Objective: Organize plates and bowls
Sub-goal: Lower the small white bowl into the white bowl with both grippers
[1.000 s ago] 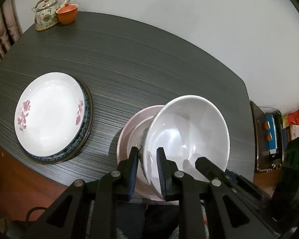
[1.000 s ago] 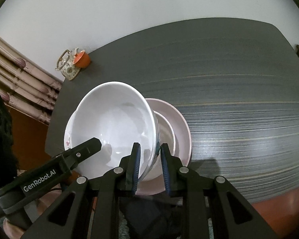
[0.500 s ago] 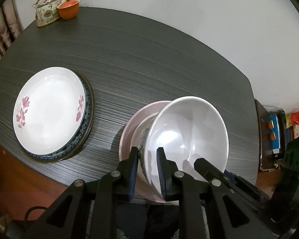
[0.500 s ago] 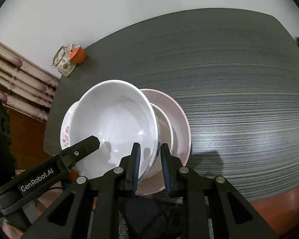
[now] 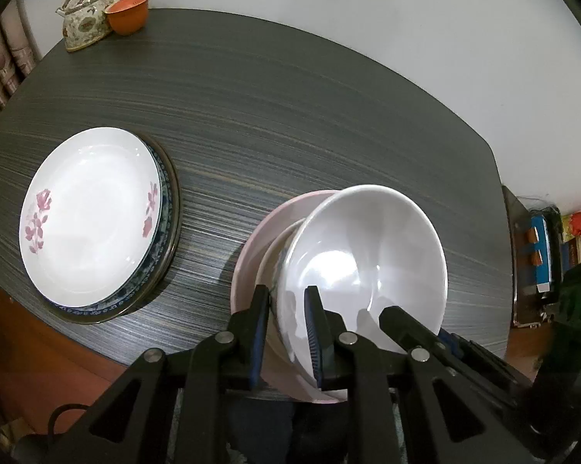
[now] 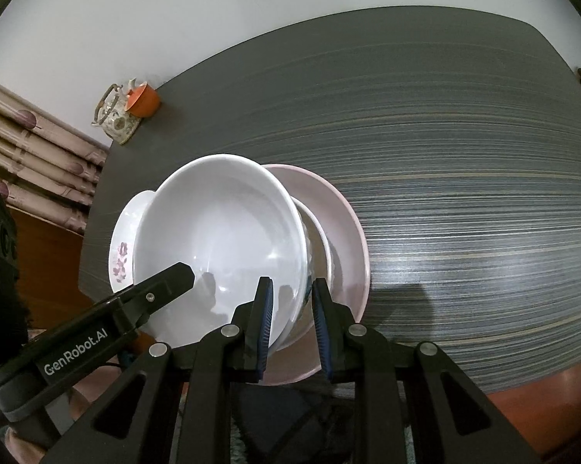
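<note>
Left wrist view: left gripper is clamped on the near rim of the large glossy white ceramic bowl, 1 blue-padded finger inside the wall, 1 outside. Bowl is tilted, mouth facing the camera, and sits over a smaller white bowl with a dark pattern on its outer wall, which sits in the wide pale pink shallow plate at the near table edge, roughly 6 o'clock. Cannot tell if the white bowl touches the 1 under it. A black finger of the right gripper reaches onto the same rim at 5 o'clock. Stack of 2 or more plates at 9 o'clock: white plate with pink flower prints on top of a blue-patterned plate with a dark rim. Patterned ceramic teapot with a metal handle and orange-red round cup touch each other at 11 o'clock, far corner of the dark grey wood-grain table.

Right wrist view: right gripper pinches the white bowl's rim on its right side, pads on either side of the wall. Left gripper's finger, marked GenRobot.AI, comes in from 8 o'clock onto the rim. Pink plate shows at 3 o'clock of the bowl, flowered plate at 9 o'clock behind it. Teapot and cup at 10 o'clock.
</note>
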`<state>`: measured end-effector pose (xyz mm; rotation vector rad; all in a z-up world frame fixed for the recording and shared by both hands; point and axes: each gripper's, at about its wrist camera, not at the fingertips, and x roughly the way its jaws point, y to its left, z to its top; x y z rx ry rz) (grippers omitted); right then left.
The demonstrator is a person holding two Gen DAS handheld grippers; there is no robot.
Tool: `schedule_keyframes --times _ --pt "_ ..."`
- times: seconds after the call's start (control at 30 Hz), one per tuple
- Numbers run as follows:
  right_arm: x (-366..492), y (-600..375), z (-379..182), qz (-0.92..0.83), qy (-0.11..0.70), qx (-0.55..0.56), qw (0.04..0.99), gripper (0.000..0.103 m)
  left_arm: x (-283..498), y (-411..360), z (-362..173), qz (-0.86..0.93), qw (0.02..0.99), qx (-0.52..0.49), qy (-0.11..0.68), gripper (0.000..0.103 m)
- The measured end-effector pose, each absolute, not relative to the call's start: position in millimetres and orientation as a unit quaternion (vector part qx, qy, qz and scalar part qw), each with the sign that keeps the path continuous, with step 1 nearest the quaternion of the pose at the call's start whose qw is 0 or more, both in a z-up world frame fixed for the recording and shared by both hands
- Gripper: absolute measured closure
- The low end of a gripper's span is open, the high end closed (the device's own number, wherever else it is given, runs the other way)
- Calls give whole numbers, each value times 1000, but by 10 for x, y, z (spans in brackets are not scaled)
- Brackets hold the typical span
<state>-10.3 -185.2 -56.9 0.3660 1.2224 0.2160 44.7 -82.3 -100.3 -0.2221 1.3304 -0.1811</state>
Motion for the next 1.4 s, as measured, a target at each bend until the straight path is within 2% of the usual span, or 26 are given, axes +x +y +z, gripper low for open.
schedule_keyframes --times 1.23,1.4 --pt "-30 -1817 -631 103 573 165 796 80 502 -747 -1081 -80 771 -108 622 83" --pt "-42 -1821 -622 102 571 164 798 77 496 -725 -1076 -79 774 -107 619 83"
